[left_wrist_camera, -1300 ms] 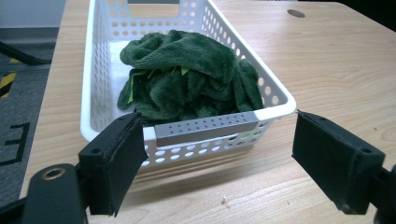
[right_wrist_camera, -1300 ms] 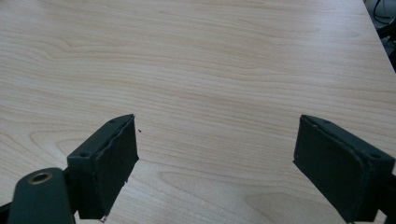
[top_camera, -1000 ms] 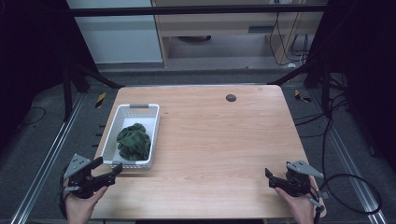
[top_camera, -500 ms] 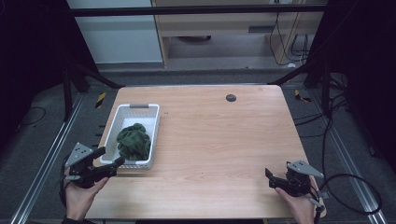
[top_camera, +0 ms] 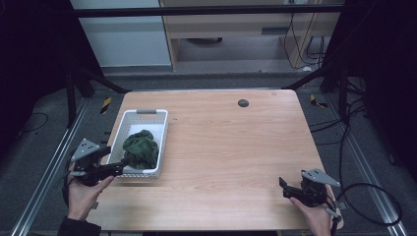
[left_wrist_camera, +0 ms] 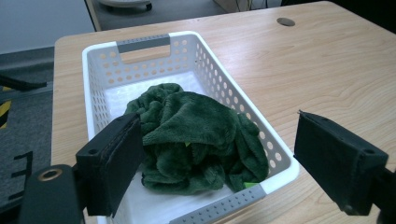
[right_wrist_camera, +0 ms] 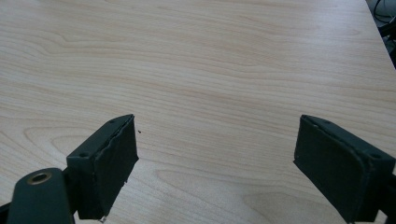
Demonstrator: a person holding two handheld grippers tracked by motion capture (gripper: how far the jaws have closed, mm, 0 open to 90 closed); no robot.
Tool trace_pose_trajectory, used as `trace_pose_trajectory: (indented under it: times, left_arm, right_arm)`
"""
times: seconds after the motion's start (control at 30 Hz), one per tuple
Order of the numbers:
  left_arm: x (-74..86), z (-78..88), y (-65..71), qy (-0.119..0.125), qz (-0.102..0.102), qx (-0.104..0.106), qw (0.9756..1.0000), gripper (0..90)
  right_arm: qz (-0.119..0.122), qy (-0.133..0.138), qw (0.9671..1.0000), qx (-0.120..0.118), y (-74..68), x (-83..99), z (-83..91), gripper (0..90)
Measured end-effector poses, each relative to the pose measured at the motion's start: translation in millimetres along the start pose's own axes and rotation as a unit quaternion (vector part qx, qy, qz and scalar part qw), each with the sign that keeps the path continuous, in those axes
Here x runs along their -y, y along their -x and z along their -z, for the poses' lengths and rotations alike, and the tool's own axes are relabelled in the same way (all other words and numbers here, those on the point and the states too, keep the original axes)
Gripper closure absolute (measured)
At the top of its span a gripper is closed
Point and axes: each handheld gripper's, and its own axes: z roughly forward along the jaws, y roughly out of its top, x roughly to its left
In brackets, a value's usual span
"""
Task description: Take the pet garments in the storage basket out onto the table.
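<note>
A white perforated basket point(top_camera: 160, 129) stands on the left part of the wooden table point(top_camera: 236, 147). A crumpled dark green towel point(top_camera: 141, 147) lies inside it. My left gripper point(top_camera: 123, 162) hangs at the basket's near left corner, open, with its tips over the rim. In the left gripper view the towel point(left_wrist_camera: 196, 135) sits just beyond the wide-apart jaws of the left gripper point(left_wrist_camera: 218, 121), inside the basket point(left_wrist_camera: 280, 170). My right gripper point(top_camera: 284, 186) rests low near the table's front right, open. In its own view the right gripper point(right_wrist_camera: 217, 121) frames bare wood point(right_wrist_camera: 210, 60).
A dark round grommet point(top_camera: 243, 103) is set in the table near its far edge. Dark floor, metal rails and cables point(top_camera: 364, 191) surround the table. A cabinet point(top_camera: 128, 34) stands behind.
My left gripper has risen and moved forward and rightward, from beside the table's front left corner to the basket's near end. The right gripper has stayed put.
</note>
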Motion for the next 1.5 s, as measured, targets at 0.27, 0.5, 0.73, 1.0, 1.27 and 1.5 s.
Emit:
trace_pose_trajectory:
  times: [0.27,0.5,0.73,1.0,1.27,1.5]
  left_arm:
    - [-12.3,-12.8,-5.0,-0.027,-0.013,-0.004,0.9995,15.1]
    - [-18.7,-19.7,-8.6,-0.034,-0.017,-0.006,0.9993,14.8]
    - [-27.5,-28.6,-10.3,-0.047,-0.024,-0.005,0.9986,14.8]
    - [-33.2,-45.9,-8.1,-0.071,-0.030,0.000,0.9970,14.4]
    - [-37.0,-61.6,-5.1,-0.098,-0.044,0.001,0.9942,13.7]
    - [-38.7,-69.1,-6.1,-0.114,-0.048,0.000,0.9923,13.6]
  right_arm:
    - [-0.004,-0.003,1.0000,-0.003,0.3,-0.4,-0.2,13.0]
    - [-0.005,-0.005,1.0000,-0.005,0.5,-0.4,-0.5,12.8]
    - [-0.002,-0.005,1.0000,-0.005,0.9,-0.5,-1.0,12.7]
    - [-0.001,-0.007,0.9999,-0.008,1.6,-0.6,-1.7,12.5]
    - [-0.002,-0.010,0.9999,-0.010,1.9,-0.5,-2.5,12.3]
    - [-0.001,-0.014,0.9998,-0.014,1.4,-0.4,-3.7,12.2]
